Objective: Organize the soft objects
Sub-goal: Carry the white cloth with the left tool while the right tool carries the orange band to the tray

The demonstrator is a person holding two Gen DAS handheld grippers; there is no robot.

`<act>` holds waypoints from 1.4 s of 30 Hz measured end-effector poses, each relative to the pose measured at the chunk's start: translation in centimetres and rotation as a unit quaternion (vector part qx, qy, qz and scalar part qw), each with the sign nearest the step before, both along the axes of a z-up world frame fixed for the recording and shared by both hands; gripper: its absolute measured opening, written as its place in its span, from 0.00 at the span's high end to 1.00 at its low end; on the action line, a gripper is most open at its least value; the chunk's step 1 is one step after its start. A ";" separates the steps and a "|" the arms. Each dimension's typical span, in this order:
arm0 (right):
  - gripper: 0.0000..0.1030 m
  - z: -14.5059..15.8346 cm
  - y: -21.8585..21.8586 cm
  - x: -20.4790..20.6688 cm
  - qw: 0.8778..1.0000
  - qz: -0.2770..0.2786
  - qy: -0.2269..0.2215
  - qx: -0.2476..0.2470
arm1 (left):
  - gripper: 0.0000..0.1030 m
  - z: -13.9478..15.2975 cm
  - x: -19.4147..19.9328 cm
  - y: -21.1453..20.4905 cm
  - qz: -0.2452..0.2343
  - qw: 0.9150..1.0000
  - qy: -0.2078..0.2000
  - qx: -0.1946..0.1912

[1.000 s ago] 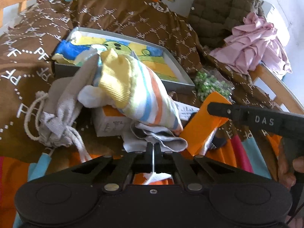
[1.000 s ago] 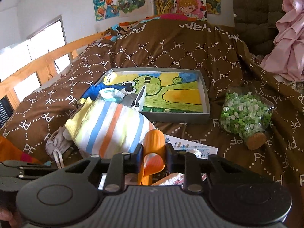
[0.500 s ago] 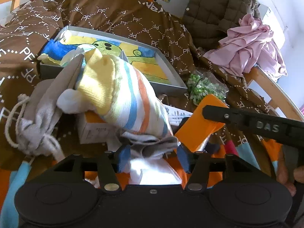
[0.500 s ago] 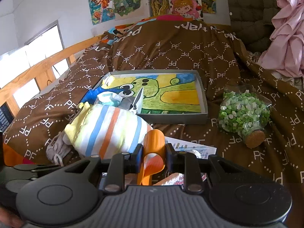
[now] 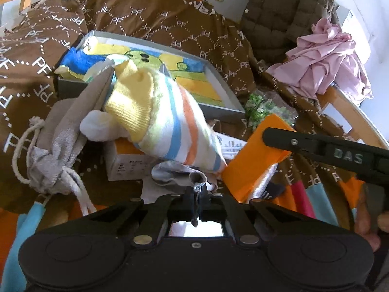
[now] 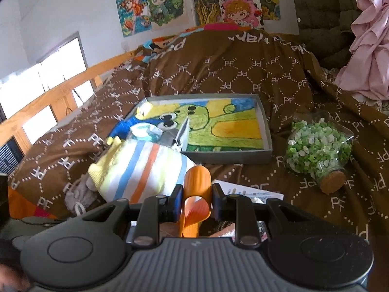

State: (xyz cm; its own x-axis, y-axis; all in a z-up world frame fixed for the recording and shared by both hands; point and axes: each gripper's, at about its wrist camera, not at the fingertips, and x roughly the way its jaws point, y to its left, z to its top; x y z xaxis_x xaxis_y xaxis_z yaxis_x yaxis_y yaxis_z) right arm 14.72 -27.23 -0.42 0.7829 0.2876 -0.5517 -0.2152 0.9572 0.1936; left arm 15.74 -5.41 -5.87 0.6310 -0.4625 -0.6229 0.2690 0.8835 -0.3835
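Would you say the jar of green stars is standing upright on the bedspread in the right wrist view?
No, the jar of green stars lies on its side on the brown bedspread, its cork pointing toward the camera.

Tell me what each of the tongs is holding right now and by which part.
Left tongs pinch the edge of a grey cloth. Right tongs grip an orange cloth at its folded end.

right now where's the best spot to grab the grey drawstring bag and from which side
Grip the cinched neck of the grey drawstring bag, where the white cord gathers the cloth into a narrow bunch that fingers can close around. Come from the near left, low over the brown blanket: that end lies bare, while the far end is tucked under the striped sock and against the tray.
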 end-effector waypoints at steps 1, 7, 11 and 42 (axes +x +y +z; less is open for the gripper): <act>0.73 0.1 -0.1 -0.1 1.000 0.002 -0.005 0.008 | 0.99 0.3 -0.3 0.1 0.001 1.000 -0.001 -0.003; 0.73 1.4 -0.8 -1.0 0.997 0.009 -0.059 0.048 | 0.99 3.1 -1.9 1.7 0.016 0.999 -0.022 -0.039; 0.73 2.3 -1.5 -1.6 0.992 0.012 -0.097 0.079 | 0.99 5.2 -2.5 2.8 0.026 0.996 -0.055 -0.069; 0.73 -1.2 2.1 14.0 0.994 -0.021 -0.099 0.039 | 0.98 5.1 15.3 6.7 0.078 0.983 -0.143 -0.088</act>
